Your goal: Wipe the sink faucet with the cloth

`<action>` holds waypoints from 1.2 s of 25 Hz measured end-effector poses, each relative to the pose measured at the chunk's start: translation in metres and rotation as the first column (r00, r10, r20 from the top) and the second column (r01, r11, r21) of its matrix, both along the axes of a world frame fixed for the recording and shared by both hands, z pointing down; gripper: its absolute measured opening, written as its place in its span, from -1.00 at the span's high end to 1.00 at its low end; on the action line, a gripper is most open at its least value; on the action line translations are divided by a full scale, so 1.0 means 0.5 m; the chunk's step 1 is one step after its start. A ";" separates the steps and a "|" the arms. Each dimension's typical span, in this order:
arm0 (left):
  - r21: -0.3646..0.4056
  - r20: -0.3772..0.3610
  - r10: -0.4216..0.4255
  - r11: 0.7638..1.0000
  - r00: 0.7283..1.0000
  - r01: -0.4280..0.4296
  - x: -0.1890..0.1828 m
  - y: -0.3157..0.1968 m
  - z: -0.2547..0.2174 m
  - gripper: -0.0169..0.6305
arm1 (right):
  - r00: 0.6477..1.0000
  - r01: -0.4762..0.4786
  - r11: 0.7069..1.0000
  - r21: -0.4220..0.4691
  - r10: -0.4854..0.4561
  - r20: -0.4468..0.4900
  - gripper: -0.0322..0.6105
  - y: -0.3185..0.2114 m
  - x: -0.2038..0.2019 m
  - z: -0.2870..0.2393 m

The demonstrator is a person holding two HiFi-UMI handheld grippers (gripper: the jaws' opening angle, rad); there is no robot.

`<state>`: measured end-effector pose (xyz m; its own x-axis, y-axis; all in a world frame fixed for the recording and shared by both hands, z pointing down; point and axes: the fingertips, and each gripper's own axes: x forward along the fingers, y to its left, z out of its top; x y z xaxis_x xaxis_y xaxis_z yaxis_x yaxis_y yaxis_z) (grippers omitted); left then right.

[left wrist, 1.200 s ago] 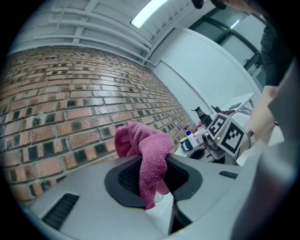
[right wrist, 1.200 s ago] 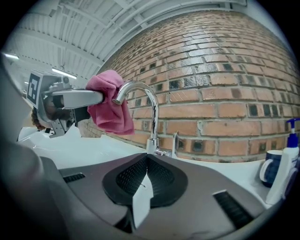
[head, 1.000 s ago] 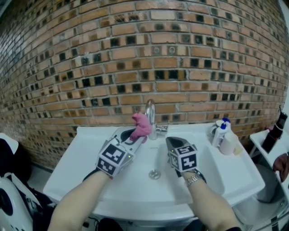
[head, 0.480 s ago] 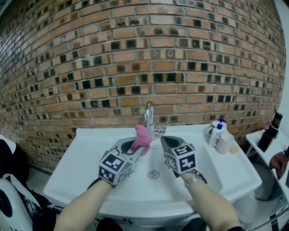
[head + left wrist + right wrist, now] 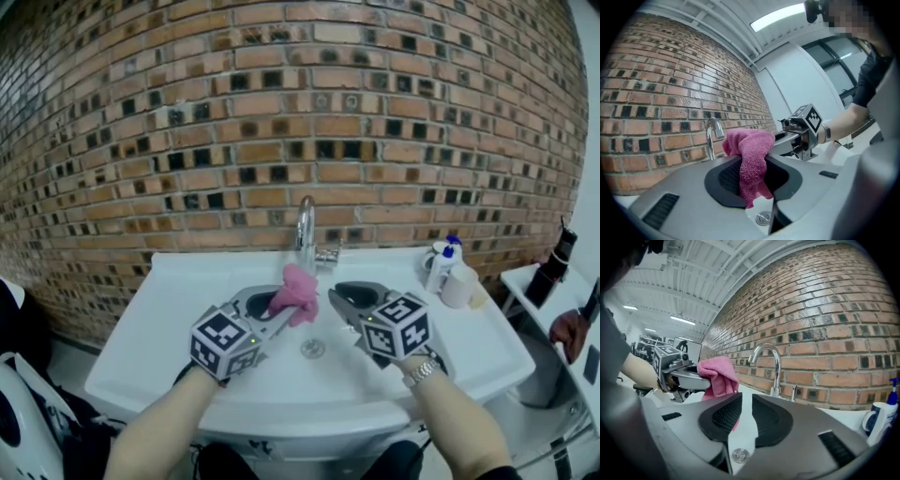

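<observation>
The chrome faucet (image 5: 306, 230) stands at the back of the white sink (image 5: 178, 291). My left gripper (image 5: 281, 305) is shut on a bunched pink cloth (image 5: 297, 291), held over the basin just in front of the faucet and not touching it. In the left gripper view the cloth (image 5: 750, 159) hangs down between the dark pads, with the faucet (image 5: 712, 136) behind it. My right gripper (image 5: 342, 298) hovers beside the cloth, to its right. Its jaws are opening, a narrow gap shows between the pads (image 5: 724, 416) and nothing is in it. The faucet (image 5: 771, 366) rises ahead of them.
The drain (image 5: 312, 349) sits in the basin below both grippers. A pump bottle (image 5: 438, 267) and a white cup (image 5: 459, 284) stand on the sink's right back corner. A brick wall runs behind the sink. A dark bottle (image 5: 548, 262) stands on a side surface at the far right.
Both grippers have drawn back from the faucet toward the front of the basin. The cloth came away from the spout and sank lower. The right gripper shifted to the right.
</observation>
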<state>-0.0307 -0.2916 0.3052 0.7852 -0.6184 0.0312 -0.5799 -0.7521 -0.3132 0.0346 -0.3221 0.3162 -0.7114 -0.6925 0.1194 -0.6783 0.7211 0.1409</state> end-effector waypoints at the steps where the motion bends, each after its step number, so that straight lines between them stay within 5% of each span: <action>1: -0.004 0.007 0.016 1.000 1.000 -0.016 0.000 0.007 0.002 0.64 | 1.000 0.020 1.000 0.001 -0.020 -0.001 0.62 0.009 -0.005 -0.003; 6: -0.039 0.017 0.086 0.996 0.996 -0.085 -0.002 0.044 0.012 0.64 | 0.987 0.162 0.987 -0.021 -0.162 0.010 0.17 0.063 -0.028 -0.008; 13: -0.020 0.075 0.110 0.994 0.991 -0.109 0.003 0.077 0.026 0.64 | 0.928 0.366 0.924 -0.110 -0.353 0.116 -0.16 0.134 -0.063 -0.030; 23: -0.008 0.105 0.158 0.987 0.982 -0.158 0.025 0.111 0.022 0.64 | 0.873 0.484 0.847 -0.218 -0.449 0.191 -0.21 0.172 -0.096 -0.016; 30: 0.042 0.172 0.134 0.989 0.976 -0.143 0.046 0.098 0.040 0.64 | 0.875 0.482 0.853 -0.203 -0.458 0.157 -0.11 0.176 -0.118 -0.012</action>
